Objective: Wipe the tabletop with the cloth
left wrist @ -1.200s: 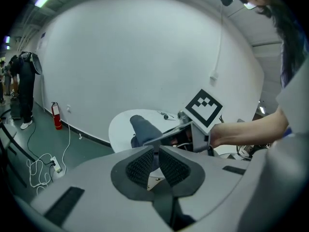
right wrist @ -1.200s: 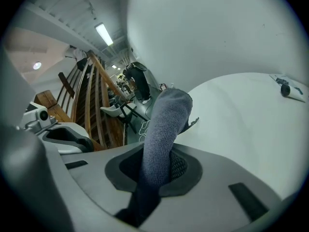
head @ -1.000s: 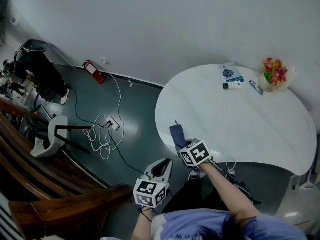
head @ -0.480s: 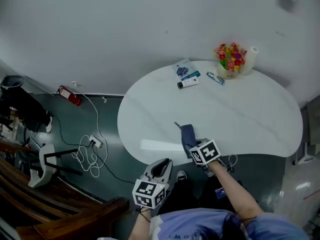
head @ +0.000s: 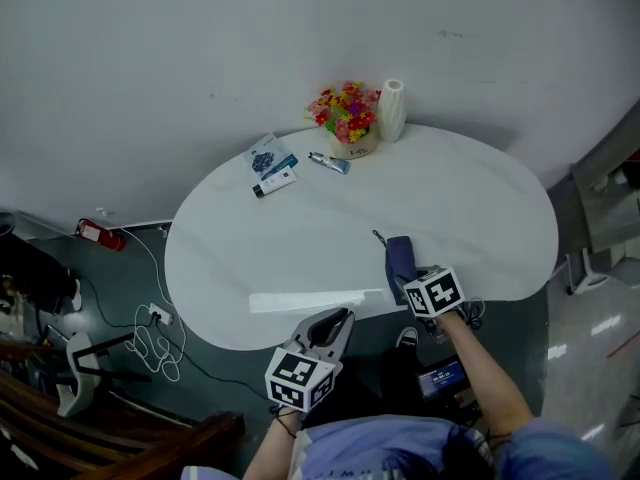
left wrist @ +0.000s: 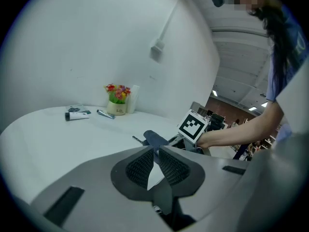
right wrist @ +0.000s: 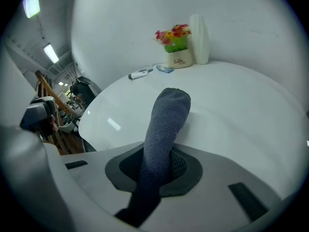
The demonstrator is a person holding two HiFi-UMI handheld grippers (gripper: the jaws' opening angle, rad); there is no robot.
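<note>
Right claw (head: pixel 408 284) clamped on cloth (right wrist: pixel 166 124) at near rim of white oval surface (head: pixel 300 248); left claw (left wrist: pixel 153 164) closed on nothing.

Cloth count: 1, grey-blue, folded into a narrow strip. Its long axis runs straight out of the right claw's jaws, away from the person and across the surface. The rounded free end points roughly at the flower pot (head: pixel 346 118). The gripped end sits between the pads, with a tail trailing behind them. Cannot tell whether the free end touches the surface. Left claw sits at the near rim, left of the right claw, with its pads nearly together. Far-side items, well apart from the cloth: 1 flower pot, 1 white roll (head: pixel 392 109) just beside it, 2 tubes (head: pixel 330 163), 1 flat packet (head: pixel 264 154).
</note>
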